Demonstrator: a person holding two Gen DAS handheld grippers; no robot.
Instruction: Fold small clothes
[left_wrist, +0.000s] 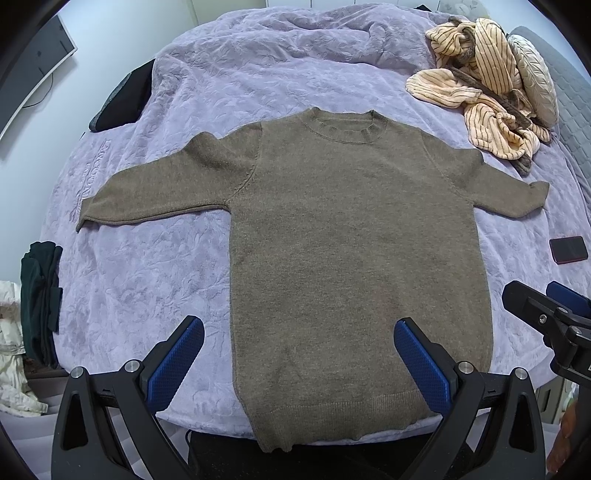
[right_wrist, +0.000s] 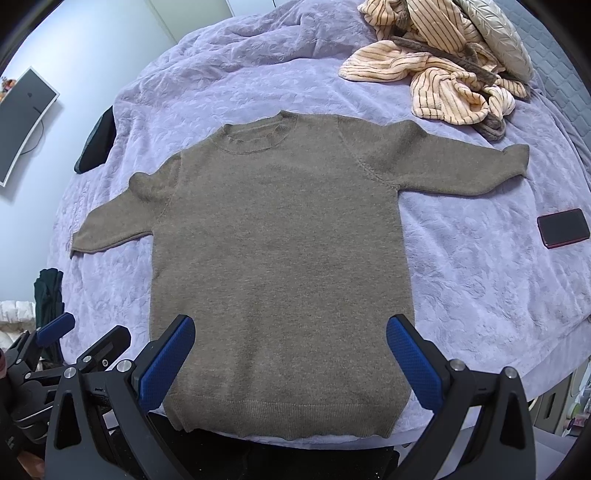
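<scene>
A brown knit sweater (left_wrist: 354, 236) (right_wrist: 280, 258) lies flat and face up on the lavender bedspread (left_wrist: 147, 280) (right_wrist: 472, 280), both sleeves spread out, its ribbed hem hanging a little over the near bed edge. My left gripper (left_wrist: 299, 332) hovers open above the hem's left part, blue pads wide apart, nothing between them. My right gripper (right_wrist: 290, 328) is open too, above the hem's middle, holding nothing. Each gripper shows at the edge of the other's view: the right gripper (left_wrist: 550, 310) and the left gripper (right_wrist: 55, 332).
A crumpled peach striped garment (left_wrist: 487, 92) (right_wrist: 443, 74) and a silvery cushion (left_wrist: 535, 77) lie at the far right. A dark phone (left_wrist: 569, 249) (right_wrist: 563, 227) rests right of the sweater. Dark clothes (left_wrist: 122, 99) sit at the far left edge, more dark fabric (left_wrist: 40, 295) beside the bed.
</scene>
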